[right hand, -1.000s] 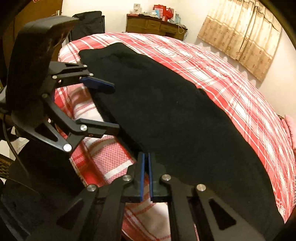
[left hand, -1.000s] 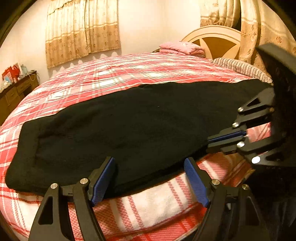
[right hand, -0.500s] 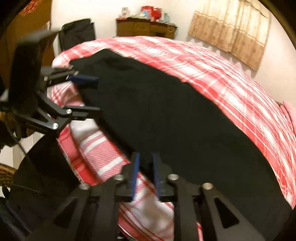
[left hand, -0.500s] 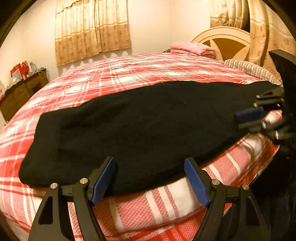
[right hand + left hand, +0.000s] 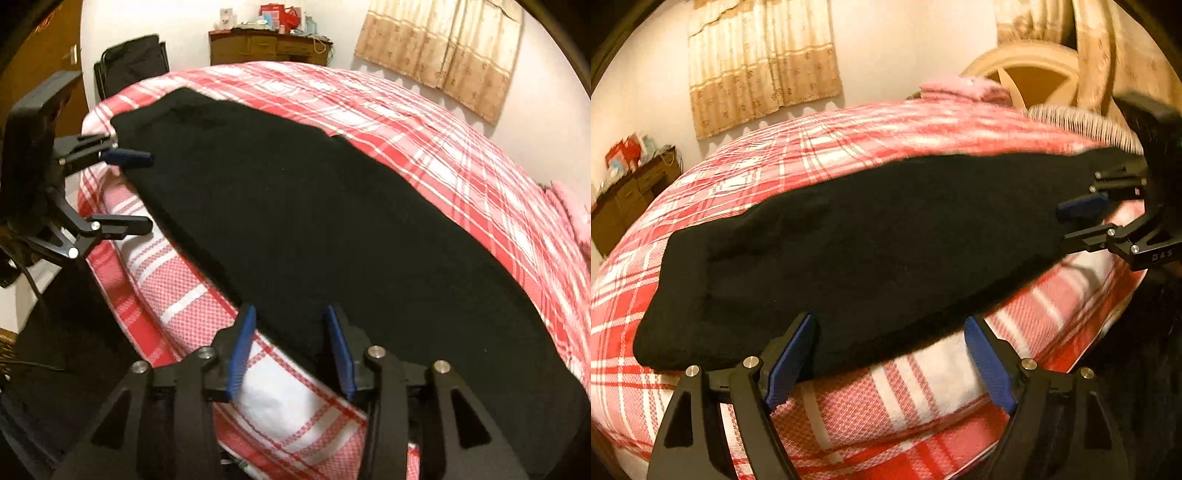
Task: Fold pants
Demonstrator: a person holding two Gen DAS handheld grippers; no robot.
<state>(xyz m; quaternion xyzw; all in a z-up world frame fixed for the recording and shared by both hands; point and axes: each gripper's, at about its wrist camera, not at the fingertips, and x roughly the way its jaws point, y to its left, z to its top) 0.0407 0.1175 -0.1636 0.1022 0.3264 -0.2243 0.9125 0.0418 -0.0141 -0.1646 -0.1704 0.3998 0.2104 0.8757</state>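
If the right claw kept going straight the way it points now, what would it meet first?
Most likely the near edge of the black pants, lying on the plaid bedspread. The right claw is opening with that edge between its fingers, no pad pressing it; depth is uncertain.

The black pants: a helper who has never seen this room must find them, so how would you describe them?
Start at the bed, which fills the room under a red and white plaid cover. Along its near edge lies a long, flat strip of cloth, the black pants. They are the only plain dark thing on the plaid; the other cloth there is a pink folded bundle by the headboard.
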